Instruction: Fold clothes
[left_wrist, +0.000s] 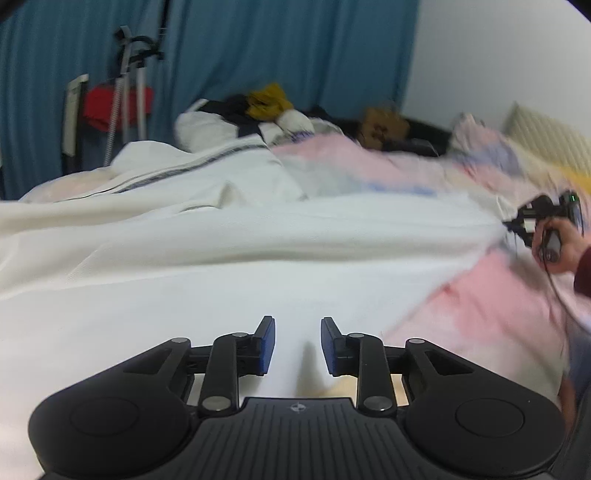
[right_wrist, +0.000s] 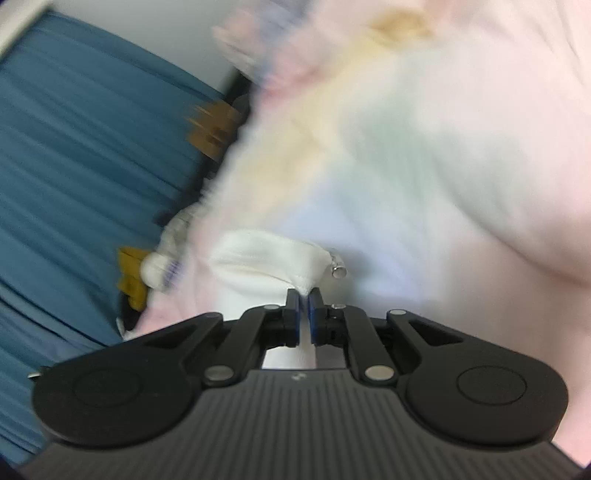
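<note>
While clenched on a corner of the white garment (right_wrist: 258, 254), right gripper (right_wrist: 303, 314) drawing that cloth taut across the pink-covered bed (left_wrist: 491, 295), left gripper (left_wrist: 297, 343) hovering over it with jaws released and empty. Spreading step by the look of it, folding not yet begun. Next: close left jaws on a near edge, then lay flat.

White garment (left_wrist: 221, 266), dark-striped; pink pastel bedsheet (left_wrist: 498, 302); teal curtain (left_wrist: 258, 48); black tools, blue pads (left_wrist: 267, 345).
</note>
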